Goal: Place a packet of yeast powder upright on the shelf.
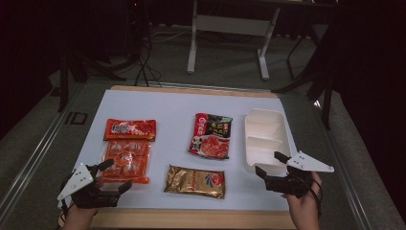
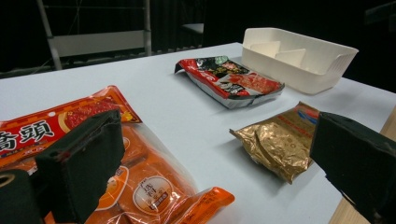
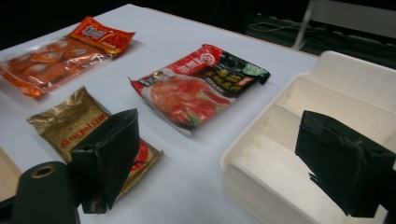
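- So far, nothing is packed: white divided plastic tray point(image 1: 264, 139) at the counter's right edge lies empty.
- Left tool point(image 1: 114, 176), jaws apart, nears orange snack packet point(image 1: 127, 159); right tool point(image 1: 271, 164), jaws apart, hovers over the tray's near end.

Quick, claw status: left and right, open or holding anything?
Left claw: open, holding nothing, beside the orange snack pack.
Right claw: open, holding nothing, at the white tray.

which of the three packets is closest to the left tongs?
The orange packet with the clear window, at the table's left. The left tongs sit at its near edge; the gold and red-black packets lie farther right.
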Demonstrator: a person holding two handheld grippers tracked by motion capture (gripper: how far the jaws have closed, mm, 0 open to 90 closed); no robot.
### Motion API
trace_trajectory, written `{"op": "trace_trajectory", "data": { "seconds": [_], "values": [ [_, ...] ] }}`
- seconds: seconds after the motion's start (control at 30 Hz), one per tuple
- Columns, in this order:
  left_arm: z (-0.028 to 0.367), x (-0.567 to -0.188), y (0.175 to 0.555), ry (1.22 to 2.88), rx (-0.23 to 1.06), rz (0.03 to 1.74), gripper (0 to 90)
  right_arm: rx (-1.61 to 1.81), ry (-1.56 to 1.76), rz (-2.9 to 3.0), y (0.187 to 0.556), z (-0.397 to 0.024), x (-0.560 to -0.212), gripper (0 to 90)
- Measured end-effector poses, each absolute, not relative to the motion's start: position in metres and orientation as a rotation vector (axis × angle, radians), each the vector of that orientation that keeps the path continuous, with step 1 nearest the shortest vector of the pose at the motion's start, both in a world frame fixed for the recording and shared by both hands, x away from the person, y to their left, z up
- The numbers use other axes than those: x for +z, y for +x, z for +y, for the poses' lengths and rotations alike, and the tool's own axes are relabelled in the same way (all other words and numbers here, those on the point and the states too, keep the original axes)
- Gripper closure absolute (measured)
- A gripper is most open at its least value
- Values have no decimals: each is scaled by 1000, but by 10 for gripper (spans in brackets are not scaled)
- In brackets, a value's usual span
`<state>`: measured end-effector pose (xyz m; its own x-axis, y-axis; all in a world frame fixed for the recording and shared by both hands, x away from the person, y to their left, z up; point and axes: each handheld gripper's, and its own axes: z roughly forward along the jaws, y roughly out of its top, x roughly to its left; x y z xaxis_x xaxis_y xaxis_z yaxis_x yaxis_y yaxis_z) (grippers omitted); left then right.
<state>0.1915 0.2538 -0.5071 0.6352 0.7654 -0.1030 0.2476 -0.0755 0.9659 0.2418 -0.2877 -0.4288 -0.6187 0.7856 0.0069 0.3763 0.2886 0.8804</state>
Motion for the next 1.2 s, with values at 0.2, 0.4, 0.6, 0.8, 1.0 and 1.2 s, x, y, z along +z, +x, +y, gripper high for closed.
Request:
{"op": "trace_trajectory", "data": {
  "seconds": [0.2,0.4,0.6,0.8,1.0,1.2],
  "values": [
    [253,-507,191,1647,516,840,31,1311,984,2164,252,-276,-421,122],
    [254,-507,189,1643,517,840,31,1328,920,2211,259,-261,-418,126],
    [252,-506,187,1642,506,832,31,1332,863,2288,267,-243,-416,111],
    [251,-506,186,1648,509,825,31,1332,846,2321,275,-225,-419,107],
    [253,-507,187,1636,499,841,30,1360,783,2405,283,-208,-424,107],
    [253,-507,187,1638,496,842,30,1389,726,2488,290,-191,-428,108]
  ]
}}
